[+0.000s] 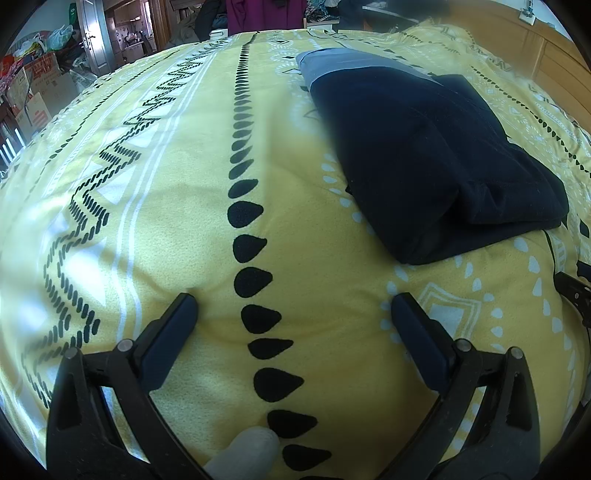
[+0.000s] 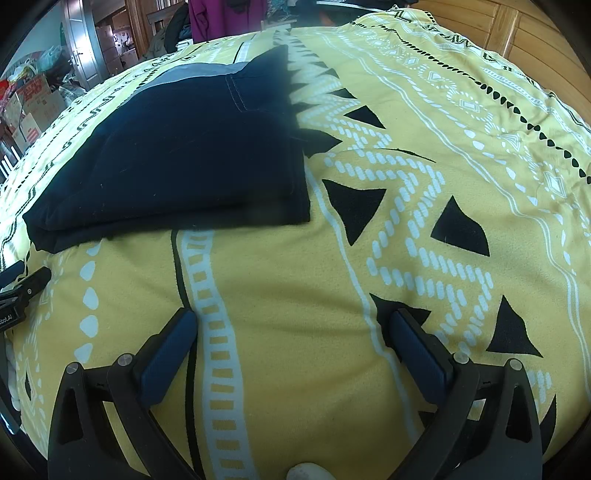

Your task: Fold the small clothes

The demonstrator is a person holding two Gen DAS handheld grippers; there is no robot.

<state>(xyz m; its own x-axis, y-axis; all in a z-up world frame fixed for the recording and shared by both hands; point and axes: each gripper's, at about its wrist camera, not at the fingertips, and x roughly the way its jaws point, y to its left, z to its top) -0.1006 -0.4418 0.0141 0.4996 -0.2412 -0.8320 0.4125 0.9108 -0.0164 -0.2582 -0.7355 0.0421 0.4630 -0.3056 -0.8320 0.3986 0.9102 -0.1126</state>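
A dark navy garment with a grey band lies folded into a thick rectangle on the yellow patterned blanket. In the right wrist view the garment sits ahead and to the left. My left gripper is open and empty, low over the blanket, with the garment ahead to its right. My right gripper is open and empty, just short of the garment's near edge. The tip of the left gripper shows at the left edge of the right wrist view.
The blanket covers a bed. A wooden headboard runs along the right. Cardboard boxes and bags are piled at the far left by a door. A purple garment hangs beyond the bed's far edge.
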